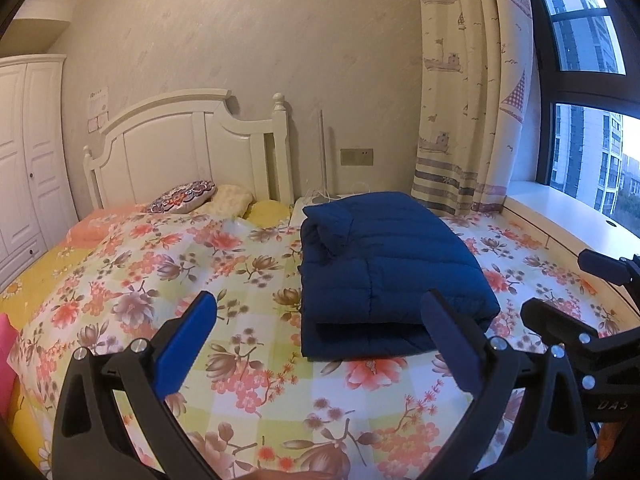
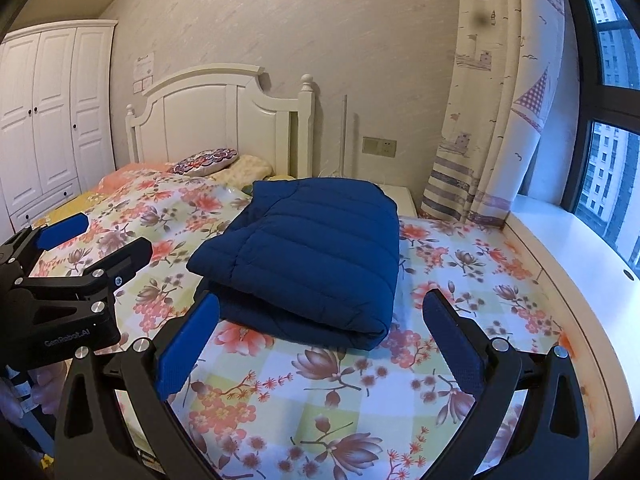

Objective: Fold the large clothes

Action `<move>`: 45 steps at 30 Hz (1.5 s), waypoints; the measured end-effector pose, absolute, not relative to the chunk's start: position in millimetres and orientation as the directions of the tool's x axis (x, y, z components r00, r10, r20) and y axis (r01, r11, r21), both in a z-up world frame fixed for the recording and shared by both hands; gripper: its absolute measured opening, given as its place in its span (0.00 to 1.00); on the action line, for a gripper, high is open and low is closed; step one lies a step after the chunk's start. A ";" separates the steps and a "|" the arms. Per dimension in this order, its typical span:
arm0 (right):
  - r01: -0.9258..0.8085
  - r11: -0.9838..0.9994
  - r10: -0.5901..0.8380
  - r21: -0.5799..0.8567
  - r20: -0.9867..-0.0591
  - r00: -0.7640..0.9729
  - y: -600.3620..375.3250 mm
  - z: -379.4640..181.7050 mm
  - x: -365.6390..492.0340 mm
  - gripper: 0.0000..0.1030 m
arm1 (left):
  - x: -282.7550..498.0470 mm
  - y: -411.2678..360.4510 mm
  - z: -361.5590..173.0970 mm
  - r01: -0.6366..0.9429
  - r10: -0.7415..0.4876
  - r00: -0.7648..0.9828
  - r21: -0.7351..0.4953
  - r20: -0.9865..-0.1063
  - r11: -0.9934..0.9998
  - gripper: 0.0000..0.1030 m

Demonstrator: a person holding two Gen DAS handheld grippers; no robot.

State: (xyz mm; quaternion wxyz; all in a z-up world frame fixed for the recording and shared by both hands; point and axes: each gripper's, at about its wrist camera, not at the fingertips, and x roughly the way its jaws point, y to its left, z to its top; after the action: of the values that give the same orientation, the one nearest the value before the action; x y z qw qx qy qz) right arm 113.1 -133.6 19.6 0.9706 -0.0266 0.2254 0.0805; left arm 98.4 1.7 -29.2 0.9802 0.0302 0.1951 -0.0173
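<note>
A navy blue quilted down jacket [image 1: 384, 264] lies folded into a neat rectangle on the floral bedspread [image 1: 200, 260]; it also shows in the right wrist view [image 2: 312, 256]. My left gripper [image 1: 320, 308] is open and empty, held above the bed just short of the jacket's near edge. My right gripper [image 2: 320, 312] is open and empty, its left pad close to the jacket's near fold. The right gripper also shows at the right edge of the left wrist view [image 1: 560, 320]. The left gripper shows at the left of the right wrist view [image 2: 100, 240].
A white headboard [image 1: 180, 140] and pillows [image 1: 184, 198] stand at the far end of the bed. A white wardrobe [image 2: 48, 112] is at the left. A curtain [image 1: 460, 100], window sill [image 2: 568, 248] and window are at the right. A white nightstand [image 2: 398, 196] sits behind the jacket.
</note>
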 end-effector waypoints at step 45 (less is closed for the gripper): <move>-0.201 0.980 0.170 -0.015 -0.470 0.866 -120.3 11.6 116.0 0.95 | 102.3 8.0 -39.2 0.043 -0.021 0.907 0.042 -0.420 0.998 0.98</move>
State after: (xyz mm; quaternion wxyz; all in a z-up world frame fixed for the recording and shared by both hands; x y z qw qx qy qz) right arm 116.0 -120.3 11.6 0.9654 -0.0316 0.2402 0.0961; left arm 102.3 8.0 -39.2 0.9762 0.0249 0.2149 -0.0164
